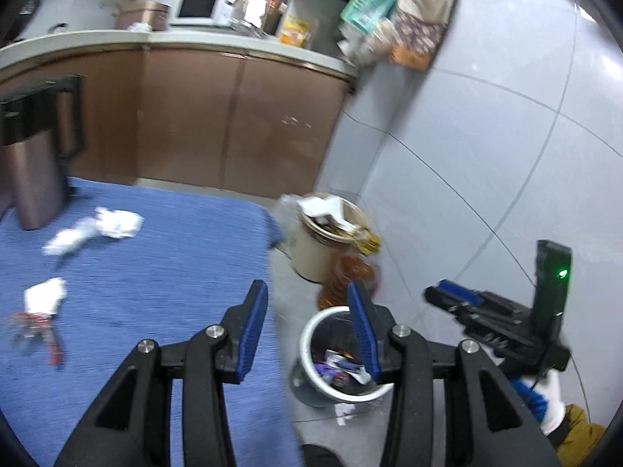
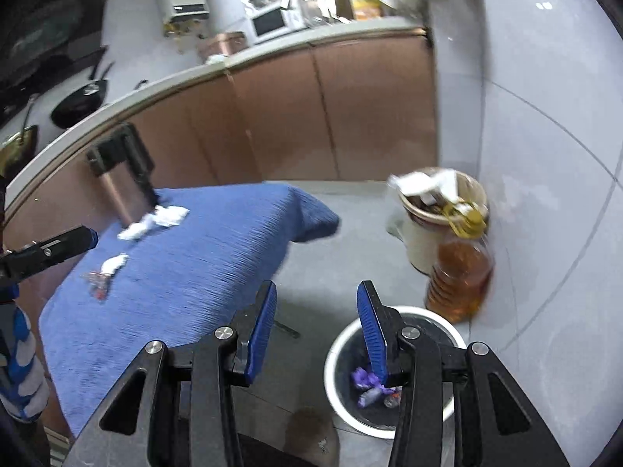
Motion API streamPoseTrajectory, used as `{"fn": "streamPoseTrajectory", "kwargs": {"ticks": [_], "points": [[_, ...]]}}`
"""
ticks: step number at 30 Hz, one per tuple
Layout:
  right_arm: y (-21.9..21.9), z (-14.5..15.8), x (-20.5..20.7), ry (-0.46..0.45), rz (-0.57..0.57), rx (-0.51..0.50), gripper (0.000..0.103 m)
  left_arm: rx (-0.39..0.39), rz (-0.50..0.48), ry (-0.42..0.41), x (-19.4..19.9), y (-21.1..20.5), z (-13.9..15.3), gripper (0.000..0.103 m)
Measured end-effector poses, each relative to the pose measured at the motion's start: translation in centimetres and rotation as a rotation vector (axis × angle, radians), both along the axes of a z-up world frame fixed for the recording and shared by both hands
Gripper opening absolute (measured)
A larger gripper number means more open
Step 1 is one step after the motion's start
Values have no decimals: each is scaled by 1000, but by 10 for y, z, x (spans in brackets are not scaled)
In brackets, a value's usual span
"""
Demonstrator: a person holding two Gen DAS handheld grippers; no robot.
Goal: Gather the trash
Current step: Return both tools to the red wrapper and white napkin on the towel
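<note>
A white-rimmed trash bin (image 1: 311, 334) (image 2: 342, 346) with a dark liner stands on the floor by the table and holds several wrappers. On the blue tablecloth (image 1: 163, 272) (image 2: 187, 264) lie crumpled white tissues (image 1: 117, 223) (image 2: 155, 220), a smaller white paper (image 1: 43, 295) (image 2: 113, 264) and a red wrapper (image 1: 37, 325) (image 2: 97, 282). My left gripper (image 1: 307, 292) is open and empty above the table's right edge and the bin. My right gripper (image 2: 317, 292) is open and empty above the floor beside the bin; it also shows in the left wrist view (image 1: 440, 294).
A metal thermos jug (image 1: 35, 155) (image 2: 120, 179) stands at the table's far side. A beige pot full of scraps (image 1: 323, 241) (image 2: 436, 218) and an oil bottle (image 1: 350, 272) (image 2: 459, 272) stand by the tiled wall. Kitchen cabinets (image 1: 233, 116) lie behind.
</note>
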State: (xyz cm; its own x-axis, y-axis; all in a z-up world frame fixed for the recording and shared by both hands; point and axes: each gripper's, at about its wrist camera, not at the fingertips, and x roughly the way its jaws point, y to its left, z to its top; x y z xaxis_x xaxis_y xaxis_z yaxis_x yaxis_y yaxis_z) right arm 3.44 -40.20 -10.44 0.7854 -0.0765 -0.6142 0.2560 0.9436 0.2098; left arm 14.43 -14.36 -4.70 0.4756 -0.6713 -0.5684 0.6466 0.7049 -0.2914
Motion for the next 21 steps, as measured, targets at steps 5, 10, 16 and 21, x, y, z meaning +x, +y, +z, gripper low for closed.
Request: {"fn": "streamPoseTrajectory", "kwargs": {"ticks": [5,10,16,21], "points": [[31,20,9,-33,73,-20,45,29,135,-48,10,66,-2,56],[57,26,26,-35,143,-25,46,71,293,-29,33,125,-26,62],[87,20,61,-16,237,-18,46,118,445,60,68,174,-70,66],[115,9,104,9,330,2,46,154,490,145,99,181,-106,66]]}}
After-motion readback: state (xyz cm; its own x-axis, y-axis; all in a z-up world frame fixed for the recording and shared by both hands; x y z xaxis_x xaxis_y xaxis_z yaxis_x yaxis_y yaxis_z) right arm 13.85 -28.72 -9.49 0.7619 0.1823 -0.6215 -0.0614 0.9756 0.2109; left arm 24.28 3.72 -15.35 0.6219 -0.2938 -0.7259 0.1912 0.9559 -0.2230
